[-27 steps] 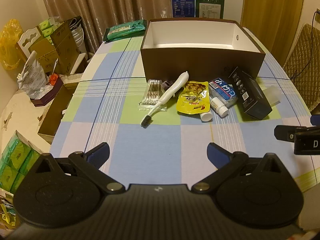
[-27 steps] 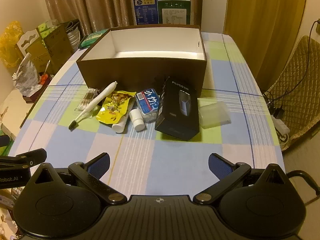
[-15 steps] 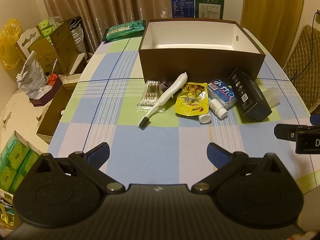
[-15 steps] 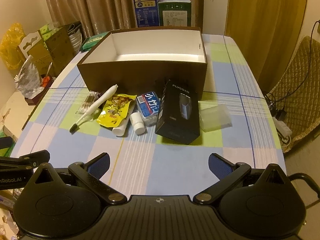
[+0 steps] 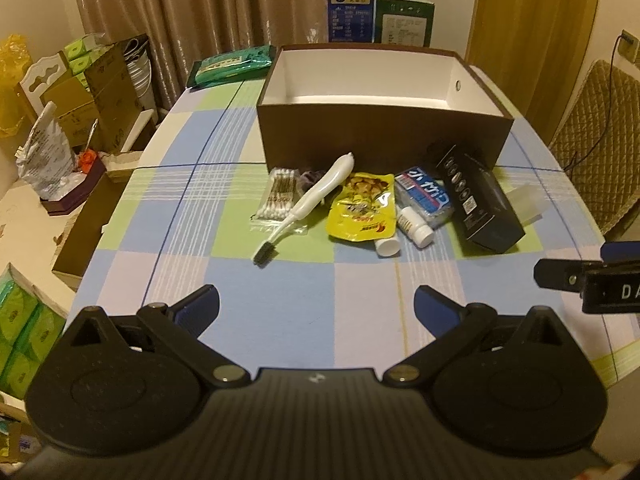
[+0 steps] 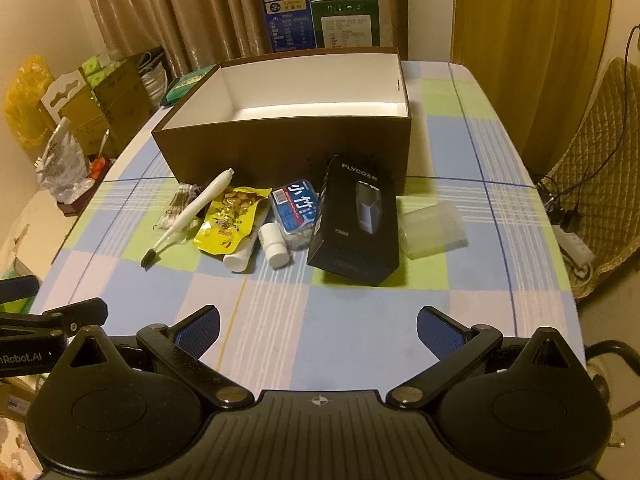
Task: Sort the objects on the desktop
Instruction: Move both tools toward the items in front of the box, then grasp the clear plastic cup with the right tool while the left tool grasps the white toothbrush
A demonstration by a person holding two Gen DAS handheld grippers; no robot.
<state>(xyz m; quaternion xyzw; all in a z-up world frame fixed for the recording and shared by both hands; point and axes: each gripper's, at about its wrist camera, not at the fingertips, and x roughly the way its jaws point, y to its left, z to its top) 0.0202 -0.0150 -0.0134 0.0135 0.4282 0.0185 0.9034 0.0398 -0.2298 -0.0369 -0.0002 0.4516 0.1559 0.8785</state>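
An open brown box (image 5: 380,140) (image 6: 288,148) with a white inside stands mid-table. In front of it lie a cotton swab pack (image 5: 280,198), a white toothbrush (image 5: 312,204) (image 6: 192,212), a yellow pouch (image 5: 366,208) (image 6: 230,218), a white tube (image 6: 240,254), a small white bottle (image 5: 416,226) (image 6: 274,244), a blue pack (image 5: 428,196) (image 6: 296,212), a black shaver box (image 5: 476,196) (image 6: 356,220) and a clear case (image 6: 432,228). My left gripper (image 5: 316,308) and right gripper (image 6: 318,326) are open and empty, over the near table.
A green packet (image 5: 232,64) and two cartons (image 6: 316,12) stand behind the box. Boxes and bags (image 5: 80,96) crowd the left of the table. A chair (image 6: 600,200) with cables is at the right. The checked tablecloth (image 5: 312,292) covers the table.
Both grippers have drawn slightly nearer the objects; nothing on the table has moved.
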